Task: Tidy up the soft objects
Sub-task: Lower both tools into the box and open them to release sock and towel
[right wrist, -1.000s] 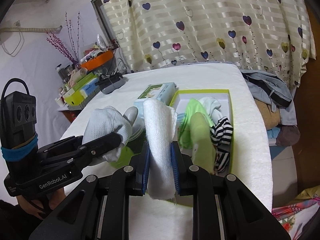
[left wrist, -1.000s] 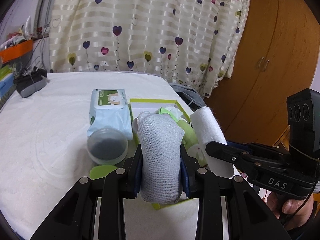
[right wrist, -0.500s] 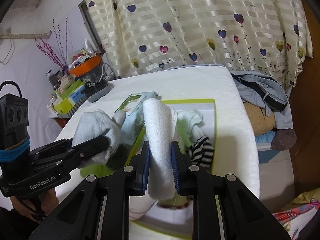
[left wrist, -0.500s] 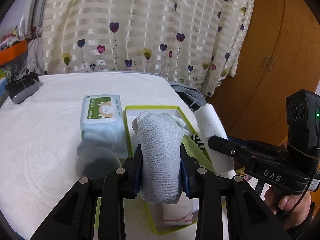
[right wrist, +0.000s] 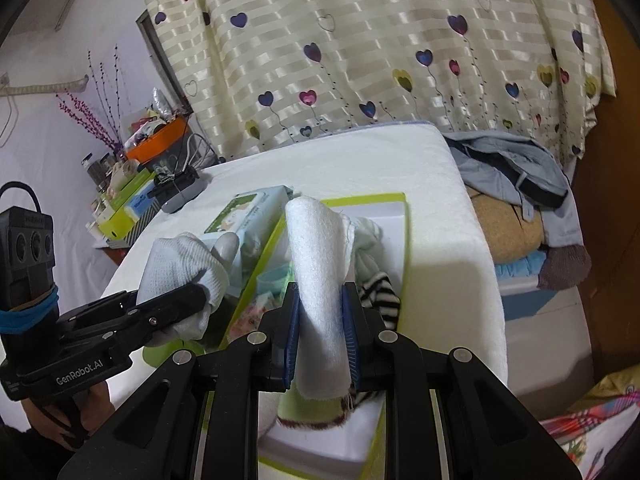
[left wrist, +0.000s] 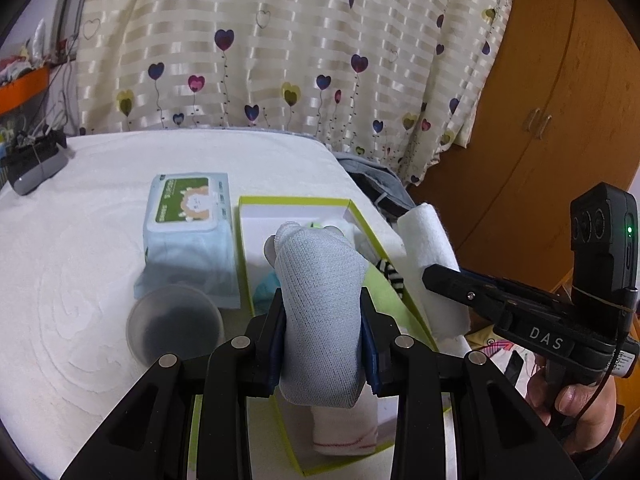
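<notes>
My left gripper [left wrist: 322, 312] is shut on a rolled pale grey sock [left wrist: 320, 280] and holds it above the green-rimmed box [left wrist: 294, 200]; the sock also shows in the right wrist view [right wrist: 180, 260]. My right gripper [right wrist: 320, 308] is shut on a rolled white towel [right wrist: 316, 264], held over the same box [right wrist: 404, 240]; the towel also shows in the left wrist view [left wrist: 432, 248]. In the box lie a striped sock [right wrist: 380, 296], a white sock [left wrist: 344, 428] and other small clothes, partly hidden.
A wet-wipes pack [left wrist: 188, 216] lies left of the box, with a round grey lidded tub [left wrist: 174, 326] in front of it. A dark case [left wrist: 32, 160] sits at the bed's far left. Clothes [right wrist: 516, 172] pile at the right of the bed. A wooden wardrobe [left wrist: 540, 120] stands beyond.
Both grippers have risen and moved back with their loads still held. More of the box's near end and the white sock in it has come into view below them.
</notes>
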The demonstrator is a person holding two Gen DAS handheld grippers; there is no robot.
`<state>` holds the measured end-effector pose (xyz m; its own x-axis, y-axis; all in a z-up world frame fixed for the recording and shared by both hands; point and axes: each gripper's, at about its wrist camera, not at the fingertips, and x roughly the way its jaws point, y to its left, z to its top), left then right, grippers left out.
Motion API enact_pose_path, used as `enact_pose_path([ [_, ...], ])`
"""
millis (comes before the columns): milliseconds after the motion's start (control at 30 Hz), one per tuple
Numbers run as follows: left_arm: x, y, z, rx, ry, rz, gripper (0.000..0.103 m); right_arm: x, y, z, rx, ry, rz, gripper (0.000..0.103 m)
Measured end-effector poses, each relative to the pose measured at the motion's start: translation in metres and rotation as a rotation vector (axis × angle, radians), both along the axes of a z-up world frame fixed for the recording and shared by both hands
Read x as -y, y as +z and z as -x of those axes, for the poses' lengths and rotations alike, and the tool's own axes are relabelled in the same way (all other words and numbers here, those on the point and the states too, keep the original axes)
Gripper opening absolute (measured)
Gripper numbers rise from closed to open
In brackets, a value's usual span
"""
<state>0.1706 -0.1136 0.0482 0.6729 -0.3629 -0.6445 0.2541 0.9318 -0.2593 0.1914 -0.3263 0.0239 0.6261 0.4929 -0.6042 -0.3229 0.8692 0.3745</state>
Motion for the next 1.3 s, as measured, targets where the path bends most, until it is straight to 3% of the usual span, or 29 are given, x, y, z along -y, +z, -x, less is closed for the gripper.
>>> enact_pose_path([
  [300, 0.007, -0.007, 0.015, -0.014, -0.027, 0.003, 0.030, 0.009, -0.009, 0.032, -0.023, -0.012, -0.025, 0.021],
  [567, 0.005, -0.009, 0.015, -0.020, -0.016, 0.008, 0.030, -0.002, -0.033, 0.019, -0.099, 0.001, -0.056, 0.021],
  [833, 0.001, -0.014, 0.005, -0.031, -0.005, 0.016, 0.030, -0.013, -0.035, 0.002, -0.092, 0.003, -0.059, 0.021],
  [1200, 0.005, -0.017, -0.002, -0.040, -0.002, 0.016, 0.030, -0.016, -0.043, -0.012, -0.093, -0.038, 0.021, 0.022],
  [1300, 0.005, -0.017, -0.004, -0.040, -0.003, 0.014, 0.030, -0.020, -0.037, -0.005, -0.064, -0.039, 0.081, 0.031],
])
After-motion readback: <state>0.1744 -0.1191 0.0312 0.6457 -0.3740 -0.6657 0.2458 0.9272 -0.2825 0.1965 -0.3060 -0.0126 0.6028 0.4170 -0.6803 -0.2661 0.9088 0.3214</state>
